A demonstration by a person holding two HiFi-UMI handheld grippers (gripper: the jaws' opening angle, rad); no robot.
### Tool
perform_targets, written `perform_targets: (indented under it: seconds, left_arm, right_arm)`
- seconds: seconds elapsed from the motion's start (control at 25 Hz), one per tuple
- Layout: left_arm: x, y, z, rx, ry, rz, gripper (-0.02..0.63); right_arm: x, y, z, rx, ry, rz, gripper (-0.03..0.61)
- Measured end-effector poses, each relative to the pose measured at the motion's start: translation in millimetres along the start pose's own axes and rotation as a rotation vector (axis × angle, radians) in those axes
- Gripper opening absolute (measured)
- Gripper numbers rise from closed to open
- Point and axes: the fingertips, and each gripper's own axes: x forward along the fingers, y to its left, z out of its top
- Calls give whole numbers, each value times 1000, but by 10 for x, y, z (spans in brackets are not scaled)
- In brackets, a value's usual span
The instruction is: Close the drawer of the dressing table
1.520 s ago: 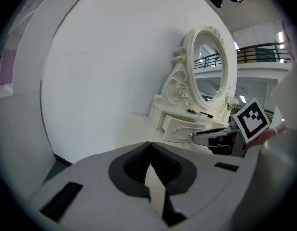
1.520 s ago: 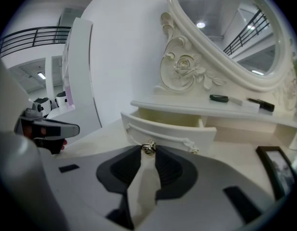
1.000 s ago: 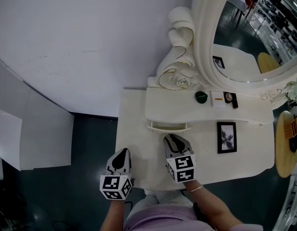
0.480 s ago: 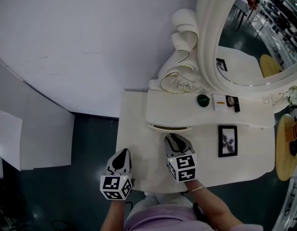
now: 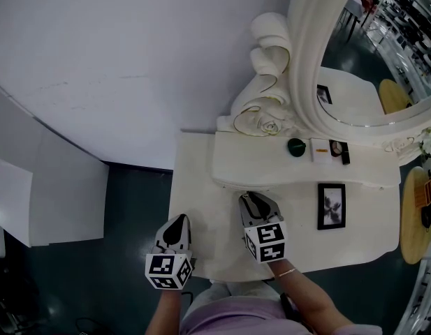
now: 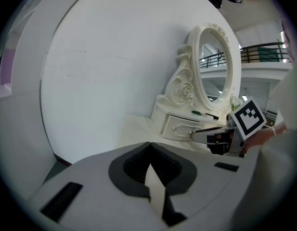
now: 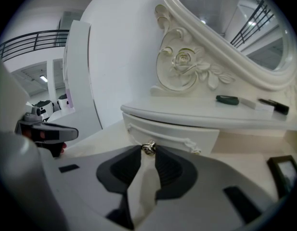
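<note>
The white dressing table (image 5: 201,187) has a small drawer (image 7: 173,134) under its raised shelf, and the drawer front sits flush with the shelf. My right gripper (image 5: 251,197) points at the drawer front, its tips shut on the small metal knob (image 7: 148,148). In the left gripper view the same gripper (image 6: 192,136) reaches to the drawer (image 6: 180,127). My left gripper (image 5: 178,220) rests shut and empty over the tabletop's left front part, apart from the drawer. It also shows at the left of the right gripper view as the left gripper (image 7: 48,134).
An oval mirror (image 5: 362,61) with carved scrolls stands behind the shelf. On the shelf lie a green object (image 5: 296,146) and small cosmetics (image 5: 335,148). A black picture frame (image 5: 331,206) lies on the tabletop at the right. A wooden stool (image 5: 416,215) stands further right.
The drawer stood slightly out, with a slit of its inside showing. It has slid in and now sits flush under the shelf. The right gripper crept forward with it; the left stayed still.
</note>
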Motion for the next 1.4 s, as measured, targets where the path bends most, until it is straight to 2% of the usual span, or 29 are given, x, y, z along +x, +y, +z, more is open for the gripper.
perform_targets:
  seconds: [0.28, 1.0, 1.4]
  left_arm:
    - [10, -2, 8, 1, 2, 3, 0]
    - [-39, 93, 10, -14, -5, 29, 0]
    - [-106, 88, 21, -12, -18, 31, 0]
  right_arm:
    - [48, -46, 36, -13, -1, 4, 95]
    - [157, -108, 80, 39, 4, 11, 97]
    - [139, -111, 81, 17, -6, -6, 100]
